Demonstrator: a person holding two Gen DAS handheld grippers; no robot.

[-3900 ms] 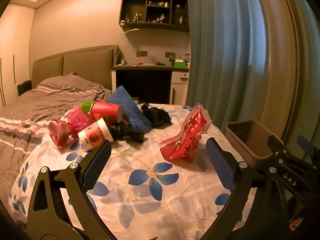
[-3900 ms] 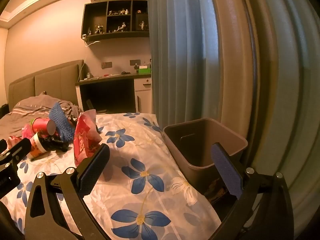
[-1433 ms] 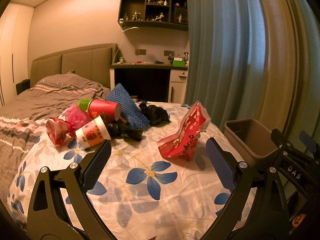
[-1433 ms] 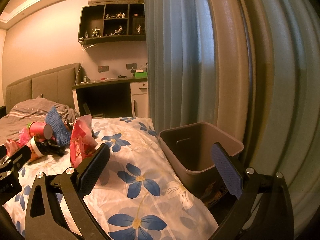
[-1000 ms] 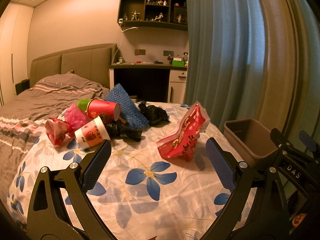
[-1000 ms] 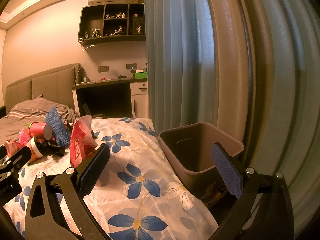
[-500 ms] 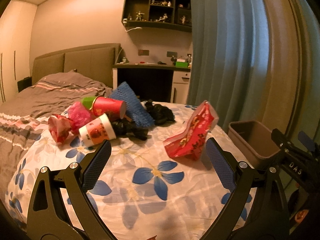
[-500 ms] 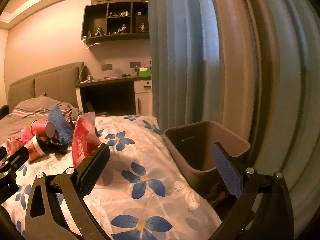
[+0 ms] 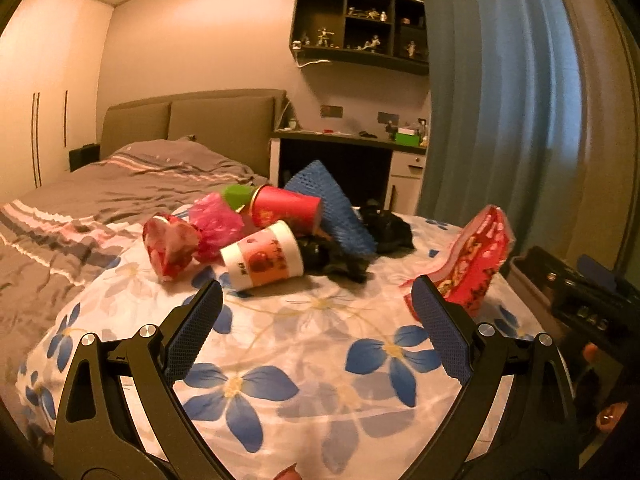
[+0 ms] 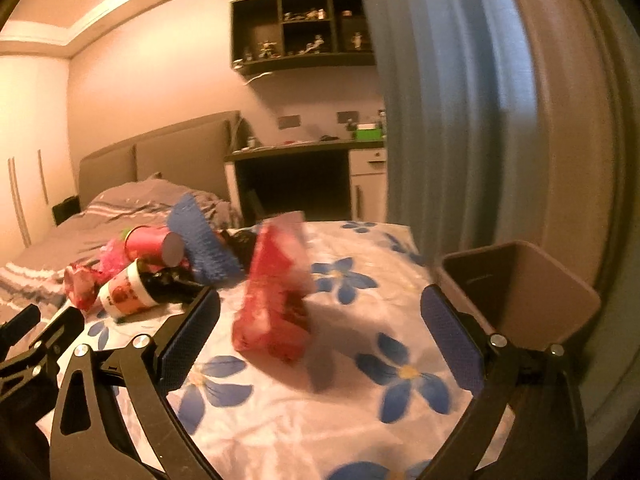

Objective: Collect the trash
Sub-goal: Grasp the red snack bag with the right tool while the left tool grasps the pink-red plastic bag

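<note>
Only in the right wrist view is the bin's (image 10: 532, 292) mouth seen, beyond the wide-spread, empty right gripper (image 10: 320, 328); the left gripper (image 9: 316, 320), likewise wide, is faced by trash (image 9: 264, 232) on the floral bedspread (image 9: 320, 360).

On the bed (image 9: 320, 360), a heap of trash lies far and left: two cups (image 9: 262, 258) on their sides, a net (image 9: 336, 210) behind them, wrappers (image 9: 170, 246) to the left. A snack bag (image 9: 468, 260) stands apart, to the right. A bin (image 10: 520, 292) sits just beside the bed's right edge, before the curtain (image 10: 440, 120). A desk (image 9: 344, 148) stands behind the bed.
</note>
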